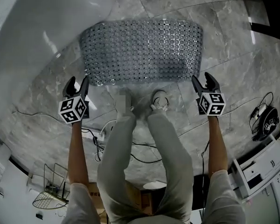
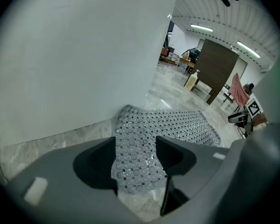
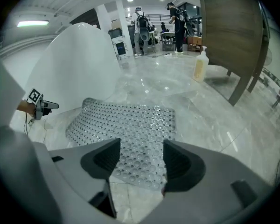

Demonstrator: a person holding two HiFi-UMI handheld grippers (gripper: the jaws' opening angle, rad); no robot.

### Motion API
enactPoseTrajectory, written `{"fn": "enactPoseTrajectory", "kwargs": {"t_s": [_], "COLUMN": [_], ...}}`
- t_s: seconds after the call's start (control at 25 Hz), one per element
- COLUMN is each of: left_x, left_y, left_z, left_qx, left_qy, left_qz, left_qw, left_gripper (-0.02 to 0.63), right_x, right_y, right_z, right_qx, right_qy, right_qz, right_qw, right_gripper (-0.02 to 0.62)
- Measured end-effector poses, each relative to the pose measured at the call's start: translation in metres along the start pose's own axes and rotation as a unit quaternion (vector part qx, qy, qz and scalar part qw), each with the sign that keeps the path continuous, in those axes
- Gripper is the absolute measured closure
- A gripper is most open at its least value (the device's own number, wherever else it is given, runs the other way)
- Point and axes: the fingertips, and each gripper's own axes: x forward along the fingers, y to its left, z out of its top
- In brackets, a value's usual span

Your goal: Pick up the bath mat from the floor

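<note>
The bath mat (image 1: 142, 50) is grey and see-through, covered in round bubbles, and lies flat on the marble floor. My left gripper (image 1: 78, 80) hovers at its near-left corner with jaws open. In the left gripper view the mat's corner (image 2: 135, 167) shows in the gap between the jaws of the left gripper (image 2: 136, 143), and they do not touch it. My right gripper (image 1: 201, 78) hangs at the near-right corner, also open. In the right gripper view the mat's edge (image 3: 140, 167) lies below the spread jaws of the right gripper (image 3: 141, 146), untouched.
A white bathtub (image 1: 32, 31) curves along the mat's left and far side. The person's shoe (image 1: 159, 99) stands just short of the mat's near edge. Cables (image 1: 98, 139), a wire basket (image 1: 49, 190), a black device (image 1: 266, 120) and a white cabinet (image 1: 256, 171) lie behind. A soap bottle (image 3: 200, 64) stands beside a wooden panel (image 3: 233, 31).
</note>
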Motion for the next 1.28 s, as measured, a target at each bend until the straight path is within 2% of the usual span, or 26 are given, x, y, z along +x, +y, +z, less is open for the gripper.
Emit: {"fn": "enactPoseTrajectory", "kwargs": {"t_s": [0.32,0.6,0.96,1.28], "left_x": [0.063,0.11,0.151,0.179], "left_y": [0.017,0.035,0.07,0.067], "left_z": [-0.027,-0.023,0.006,0.034], "left_qx": [0.013,0.04,0.079,0.106], "left_qy": [0.001,-0.016,-0.029,-0.037], "left_qz": [-0.007,-0.004,0.002,-0.006], "left_qw": [0.9999,0.9991,0.9965,0.9936], "left_gripper": [0.322,0.304,0.299,0.296], "right_x": [0.057,0.093,0.12,0.131], "right_y": [-0.044,-0.058,-0.061,-0.072], "right_z": [-0.055,-0.079,-0.088,-0.094], "right_qx": [0.009,0.021,0.017,0.034], "right_qy": [0.026,0.023,0.016,0.02], "right_qz": [-0.027,-0.036,-0.036,-0.038], "right_qw": [0.999,0.999,0.999,0.998], "right_gripper": [0.331,0.331,0.331,0.331]}}
